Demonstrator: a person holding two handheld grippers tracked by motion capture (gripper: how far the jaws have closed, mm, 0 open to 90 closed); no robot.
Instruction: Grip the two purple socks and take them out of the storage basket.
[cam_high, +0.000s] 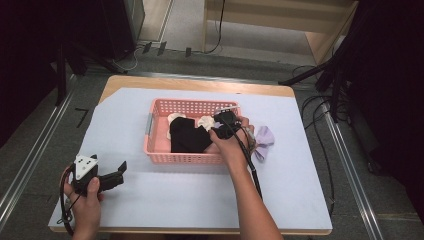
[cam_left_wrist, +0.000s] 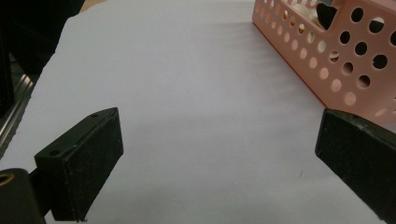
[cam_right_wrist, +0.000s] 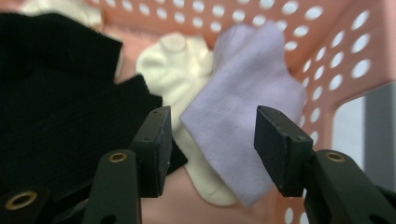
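– What is in the pink plastic basket with round holes (cam_high: 186, 157)?

– Soft cloth things. A big black knitted cloth (cam_right_wrist: 56, 112) lies on one side. A cream white sock (cam_right_wrist: 180, 65) sits beside it, and a pale purple sock (cam_right_wrist: 243, 121) lies partly on top of the white one, against the basket wall.

– Where is the basket?

– In the middle of the desk with the white cover (cam_high: 200, 200). Another pale purple cloth (cam_high: 263, 142) lies on the desk just outside the basket.

– What are the hands doing?

– The right gripper (cam_right_wrist: 212, 144) is down in the basket. Its fingers (cam_right_wrist: 275, 144) are spread apart with the purple sock between them, not pinching it. The left gripper (cam_high: 112, 177) rests near the desk's front corner, well apart from the basket, with fingers (cam_left_wrist: 84, 163) spread wide and holding nothing.
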